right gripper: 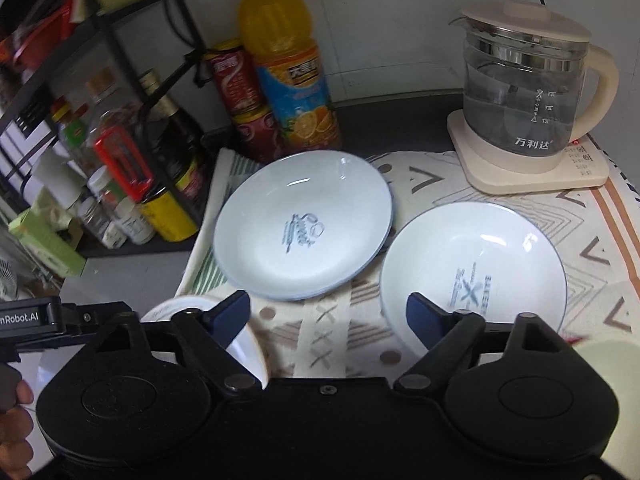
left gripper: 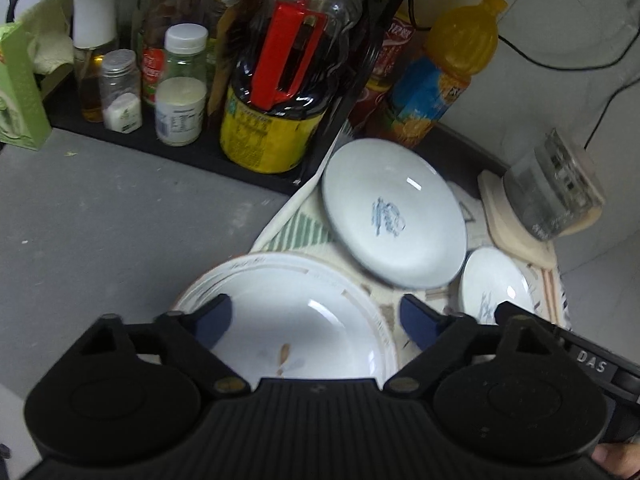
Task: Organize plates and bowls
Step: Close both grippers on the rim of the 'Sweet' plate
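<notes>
A pale blue plate with a blue print (left gripper: 394, 214) (right gripper: 304, 226) lies on the patterned cloth (right gripper: 520, 200). A white plate with a blue cross mark (right gripper: 474, 268) (left gripper: 494, 280) lies to its right. A larger white plate with a brown-trimmed rim (left gripper: 288, 312) (right gripper: 244, 344) lies nearest, at the cloth's left edge. My left gripper (left gripper: 316, 318) is open and hovers over the large plate. My right gripper (right gripper: 328, 314) is open and empty over the cloth, between the large plate and the cross-marked plate.
A black rack (left gripper: 192, 156) holds a big soy sauce bottle (left gripper: 280, 80), spice jars (left gripper: 120, 92) and a green box (left gripper: 20, 92). An orange juice bottle (right gripper: 288, 60), red cans (right gripper: 240, 96) and a glass kettle on a cream base (right gripper: 524, 92) stand behind the plates.
</notes>
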Demonstrator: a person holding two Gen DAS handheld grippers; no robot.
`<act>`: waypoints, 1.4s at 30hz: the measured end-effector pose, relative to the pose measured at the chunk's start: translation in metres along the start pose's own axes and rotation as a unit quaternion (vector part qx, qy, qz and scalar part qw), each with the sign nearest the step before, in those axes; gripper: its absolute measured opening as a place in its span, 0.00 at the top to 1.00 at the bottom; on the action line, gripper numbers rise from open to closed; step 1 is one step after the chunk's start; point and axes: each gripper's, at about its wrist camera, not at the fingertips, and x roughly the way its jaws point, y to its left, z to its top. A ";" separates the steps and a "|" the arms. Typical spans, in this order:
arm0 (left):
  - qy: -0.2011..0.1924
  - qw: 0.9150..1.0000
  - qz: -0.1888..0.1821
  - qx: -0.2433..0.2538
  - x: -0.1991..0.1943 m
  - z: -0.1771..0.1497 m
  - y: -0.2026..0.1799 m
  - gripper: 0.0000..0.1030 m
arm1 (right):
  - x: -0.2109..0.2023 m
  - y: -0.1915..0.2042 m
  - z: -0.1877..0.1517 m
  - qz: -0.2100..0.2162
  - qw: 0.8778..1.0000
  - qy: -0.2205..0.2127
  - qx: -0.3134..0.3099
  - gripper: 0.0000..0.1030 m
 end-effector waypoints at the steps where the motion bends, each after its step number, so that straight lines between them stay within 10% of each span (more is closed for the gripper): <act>1: 0.001 1.000 -0.004 -0.006 0.004 0.003 0.000 0.24 | 0.004 -0.004 0.005 0.001 1.000 0.003 0.005 0.27; 8: 0.010 0.998 -0.031 -0.057 0.042 0.024 0.002 0.51 | 0.033 -0.033 0.034 0.026 0.997 0.030 0.060 0.57; 42: 0.040 0.981 -0.015 -0.187 0.155 0.042 0.006 0.89 | 0.168 -0.074 0.074 0.013 0.991 0.109 0.083 0.80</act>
